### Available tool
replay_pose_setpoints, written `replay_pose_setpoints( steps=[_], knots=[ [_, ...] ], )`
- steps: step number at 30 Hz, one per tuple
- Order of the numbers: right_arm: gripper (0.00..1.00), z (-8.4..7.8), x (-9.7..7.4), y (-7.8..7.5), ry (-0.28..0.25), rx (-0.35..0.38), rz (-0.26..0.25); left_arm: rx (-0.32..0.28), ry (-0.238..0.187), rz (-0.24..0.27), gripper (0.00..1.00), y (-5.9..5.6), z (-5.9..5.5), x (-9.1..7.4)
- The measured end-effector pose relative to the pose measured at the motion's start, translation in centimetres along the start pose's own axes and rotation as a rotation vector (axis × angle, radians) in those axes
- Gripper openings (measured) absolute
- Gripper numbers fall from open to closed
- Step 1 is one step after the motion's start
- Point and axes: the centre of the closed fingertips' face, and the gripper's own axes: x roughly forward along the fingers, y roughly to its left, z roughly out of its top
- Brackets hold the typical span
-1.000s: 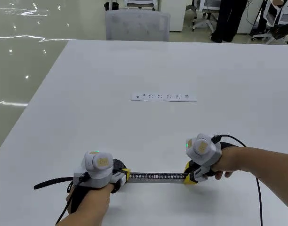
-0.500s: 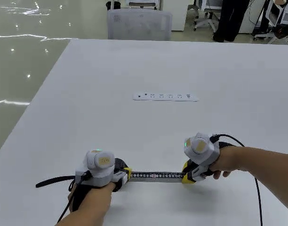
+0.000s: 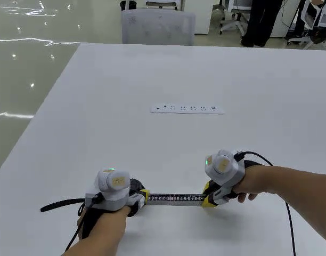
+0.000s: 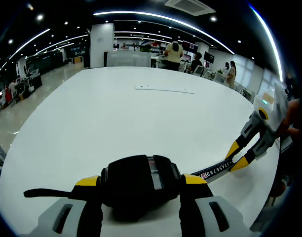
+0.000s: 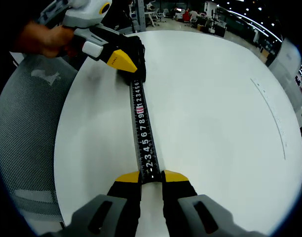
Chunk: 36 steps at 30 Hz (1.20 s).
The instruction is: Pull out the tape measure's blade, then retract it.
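Left gripper (image 4: 141, 180) has its yellow-tipped jaws pressed on both sides of the black case (image 4: 137, 190) of the tape measure, which rests on the white table (image 3: 152, 74) near the front edge. Right gripper (image 5: 151, 176) pinches the free end of the blade (image 5: 142, 123) between its jaws, close to the table top. The blade lies flat and straight on the table between the two grippers. On it I can read the digits 2 to 9, then a red mark, then 1 to 6 towards the case. No brand can be read on the case. A black strap (image 3: 59, 205) lies on the table to the left of the case. Farther back, well apart, lies a white socket strip (image 3: 187, 109).
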Motion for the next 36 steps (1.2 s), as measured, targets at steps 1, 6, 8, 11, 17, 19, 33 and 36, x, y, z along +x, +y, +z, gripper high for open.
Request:
replay_pose_setpoints(
  steps=[1, 6, 8, 11, 17, 19, 33, 36],
  knots=[
    [0.14, 0.0, 0.0, 0.0, 0.0, 0.002, 0.0, 0.0, 0.0, -0.001, 0.6, 0.0, 0.0, 0.0],
    [0.14, 0.3, 0.1, 0.1, -0.004, 0.011, -0.003, 0.001, -0.001, -0.002, 0.6, 0.0, 0.0, 0.0],
    [0.14, 0.4, 0.3, 0.0, -0.006, 0.013, -0.004, 0.001, 0.0, -0.002, 0.6, 0.0, 0.0, 0.0],
    [0.14, 0.5, 0.4, 0.0, -0.007, 0.01, -0.005, 0.001, 0.001, -0.002, 0.6, 0.0, 0.0, 0.0],
    [0.14, 1.0, 0.5, 0.2, -0.017, 0.011, -0.005, 0.001, 0.002, -0.006, 0.6, 0.0, 0.0, 0.0],
    [0.14, 1.2, 0.4, 0.3, -0.019, 0.013, -0.004, 0.003, 0.004, -0.006, 0.6, 0.0, 0.0, 0.0],
    [0.14, 2.1, 1.1, 0.3, -0.034, 0.02, -0.002, -0.001, 0.005, -0.008, 0.6, 0.0, 0.0, 0.0],
    [0.14, 2.2, 1.0, 0.3, -0.035, 0.021, 0.0, -0.001, 0.006, -0.008, 0.6, 0.0, 0.0, 0.0]
  ],
)
